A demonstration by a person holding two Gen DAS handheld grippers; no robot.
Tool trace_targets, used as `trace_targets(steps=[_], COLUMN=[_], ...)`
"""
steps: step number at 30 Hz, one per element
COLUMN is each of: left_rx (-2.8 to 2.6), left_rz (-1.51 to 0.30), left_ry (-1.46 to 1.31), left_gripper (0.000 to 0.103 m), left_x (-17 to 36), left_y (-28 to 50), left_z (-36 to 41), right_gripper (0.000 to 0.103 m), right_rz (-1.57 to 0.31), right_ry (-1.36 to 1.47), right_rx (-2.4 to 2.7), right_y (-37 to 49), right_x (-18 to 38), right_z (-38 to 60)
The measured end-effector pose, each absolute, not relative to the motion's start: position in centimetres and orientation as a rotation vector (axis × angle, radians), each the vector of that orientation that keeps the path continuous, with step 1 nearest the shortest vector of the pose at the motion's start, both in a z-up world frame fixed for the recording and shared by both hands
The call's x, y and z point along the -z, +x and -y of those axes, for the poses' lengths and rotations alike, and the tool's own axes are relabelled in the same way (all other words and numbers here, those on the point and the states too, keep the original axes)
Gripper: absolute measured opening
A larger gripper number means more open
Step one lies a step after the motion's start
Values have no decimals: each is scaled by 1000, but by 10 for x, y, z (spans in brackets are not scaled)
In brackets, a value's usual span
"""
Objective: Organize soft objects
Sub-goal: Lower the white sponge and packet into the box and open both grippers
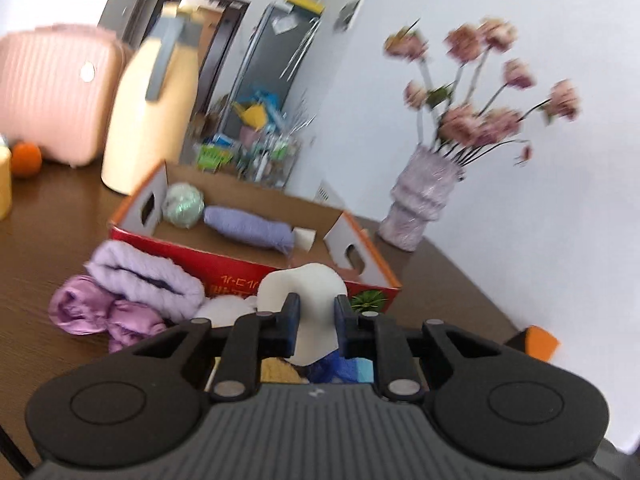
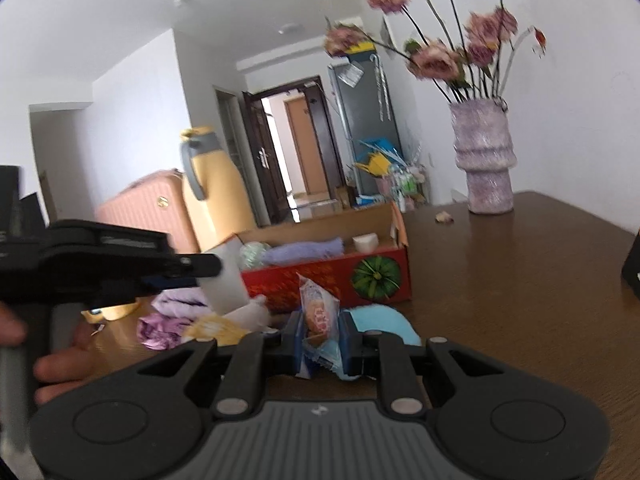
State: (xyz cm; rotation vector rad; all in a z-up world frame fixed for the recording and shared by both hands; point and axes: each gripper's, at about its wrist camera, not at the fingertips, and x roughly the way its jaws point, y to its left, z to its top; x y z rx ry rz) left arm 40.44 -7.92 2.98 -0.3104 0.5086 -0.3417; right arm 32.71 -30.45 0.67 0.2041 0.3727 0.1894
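Left wrist view. Nearest: left gripper [image 1: 316,316], jaws clamped on a white soft piece [image 1: 304,292] that bulges above the pads. No earlier frame, so only the grip is noted. Behind it stands the red cardboard box [image 1: 256,268]; its front wall bears gold print, blurred and unreadable, plus a green melon picture at the corner. Inside the box: a pale green ball [image 1: 184,205], a lavender rolled towel [image 1: 250,226], a small white cup [image 1: 306,238]. Left of the gripper, on the wooden table [image 1: 52,240], lie a folded lilac towel [image 1: 148,276] and shiny purple cloth [image 1: 100,312]. The vase of flowers [image 1: 420,204] stands right of the box, near the wall; bare table between them.

Right wrist view. Nearest: right gripper [image 2: 322,340], closed on a crinkled snack packet [image 2: 318,312]; its red printing is too blurred to read. A light blue cloth [image 2: 380,320] lies just behind. The table's right half is bare up to its far edge.
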Motion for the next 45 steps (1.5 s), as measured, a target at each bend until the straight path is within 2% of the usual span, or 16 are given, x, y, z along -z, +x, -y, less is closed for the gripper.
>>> trace_targets(steps=[8,16,20,24,28,32,35,37,38,39,41,45], left_rx=[390,433,505,543,507,476,472,471,482,493,511,538], left_rz=[-449,-430,-466,-568,-697,-772,-830,-867,-889,-917,-932,-879], left_ry=[-283,-256,-248,-223,-242,-252,-289,-307,-308,-308,-322,-277], left_gripper=[19,19,19,20,20,21,24,34,41,44,47,50], left_x=[-54,-69,-81,-85,-64,-37,-18,-4,4,10,16,4], left_y=[314,322,381,484,585,654,684,693,695,698,695,681], left_z=[51,56,72,108,140,159,158,156,156,156,154,150], right_gripper=[18,18,18,18,18,18,20,20,23,26,33,37], right_rz=[-342,-332,-351,-452,-540,-596,-629,-643,-643,-642,-628,-592], right_ry=[210,164,149,199,219,174,179,165,169,181,219,187], right_rx=[-256,-239,-224,-229,-161,-93,-92,-80,-74,-69,-88,-57], right_y=[293,305,375,489,584,641,668,678,679,680,678,670], right_x=[-18,-33,-52,-62,-55,-40,-29,-20,-17,-14,-12,-22], right_z=[283,280,300,324,340,340,343,344,344,345,348,346])
